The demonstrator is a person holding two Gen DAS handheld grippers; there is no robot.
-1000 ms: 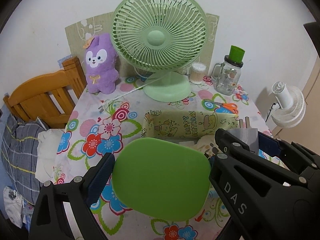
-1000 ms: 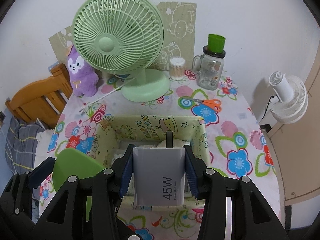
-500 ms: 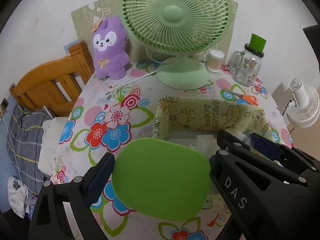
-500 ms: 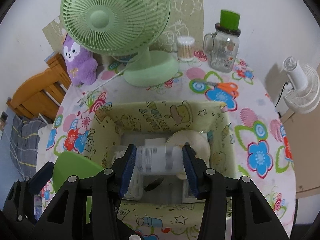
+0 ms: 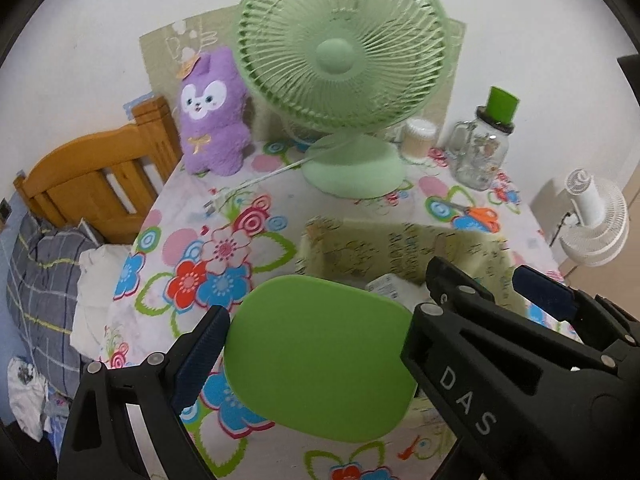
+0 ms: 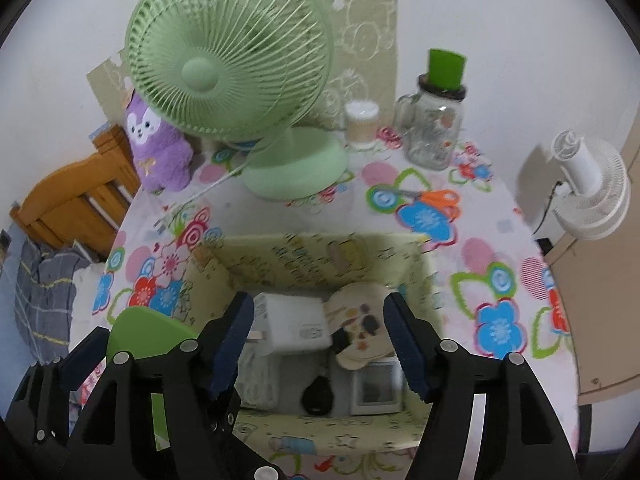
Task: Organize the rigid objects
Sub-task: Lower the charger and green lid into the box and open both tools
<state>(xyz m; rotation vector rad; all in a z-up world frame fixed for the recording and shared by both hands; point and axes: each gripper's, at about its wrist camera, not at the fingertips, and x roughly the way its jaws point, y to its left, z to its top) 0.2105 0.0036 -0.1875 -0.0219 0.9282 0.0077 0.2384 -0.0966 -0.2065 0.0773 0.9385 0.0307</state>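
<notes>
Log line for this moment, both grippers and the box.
left gripper: shut on green lid | right gripper: jaws opening, nothing between | white charger: lying in yellow box

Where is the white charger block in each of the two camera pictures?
Left wrist view: only a corner of the white charger peeks above the green lid, inside the yellow box.
Right wrist view: it lies in the box, left of centre, below the opening right gripper.
Shared landmark: the green fan.

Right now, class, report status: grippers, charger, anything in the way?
Right gripper opening, nothing between its jaws. White charger lies in the yellow box. Left gripper shut on green lid. Nothing in the way.
</notes>
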